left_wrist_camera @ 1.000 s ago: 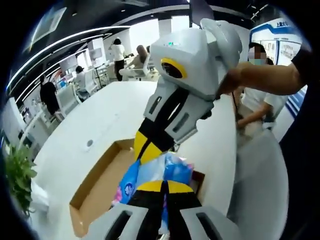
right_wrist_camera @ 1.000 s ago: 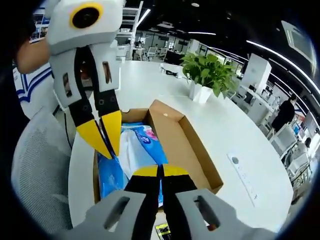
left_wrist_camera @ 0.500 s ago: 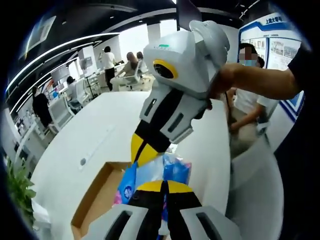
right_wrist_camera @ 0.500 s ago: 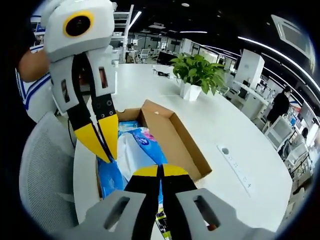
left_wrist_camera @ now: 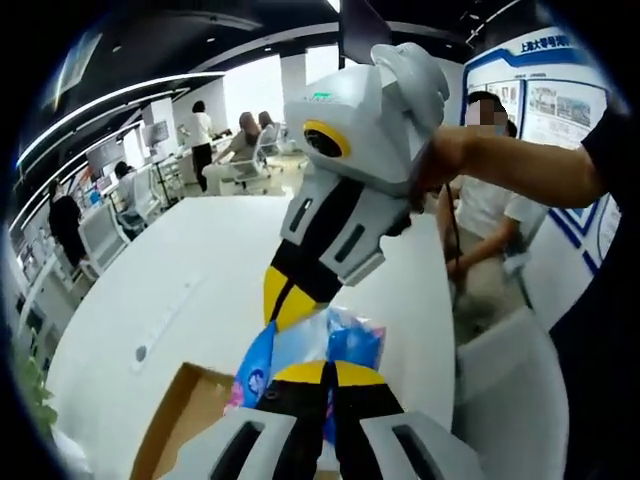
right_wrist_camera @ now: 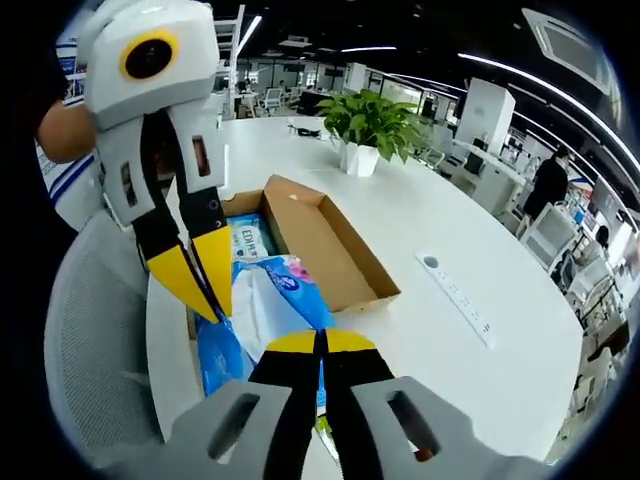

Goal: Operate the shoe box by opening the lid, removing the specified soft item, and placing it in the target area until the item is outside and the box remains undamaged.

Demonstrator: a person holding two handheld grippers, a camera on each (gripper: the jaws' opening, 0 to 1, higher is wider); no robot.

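A soft blue and white plastic pack point(right_wrist_camera: 272, 300) hangs above the open cardboard shoe box point(right_wrist_camera: 338, 248), held from both sides. My right gripper point(right_wrist_camera: 320, 342) is shut on its near end. My left gripper point(right_wrist_camera: 205, 285) reaches down from the upper left and pinches the pack's other side. In the left gripper view, the left gripper point(left_wrist_camera: 327, 372) is shut on the same pack point(left_wrist_camera: 352, 335), and the right gripper point(left_wrist_camera: 283, 300) comes down onto it from above. The box point(left_wrist_camera: 170, 415) lies below at the lower left. A second blue pack point(right_wrist_camera: 245, 238) rests inside the box.
The box sits on a large white table point(right_wrist_camera: 470, 230) with a potted plant point(right_wrist_camera: 372, 118) and a flat power strip point(right_wrist_camera: 455, 298). A grey chair point(right_wrist_camera: 95, 330) stands at the table's edge. A person point(left_wrist_camera: 490, 200) sits beyond the table, and others stand farther back.
Both grippers have risen with the pack between them. The box has dropped lower in both views, and the second pack inside it has come into sight.
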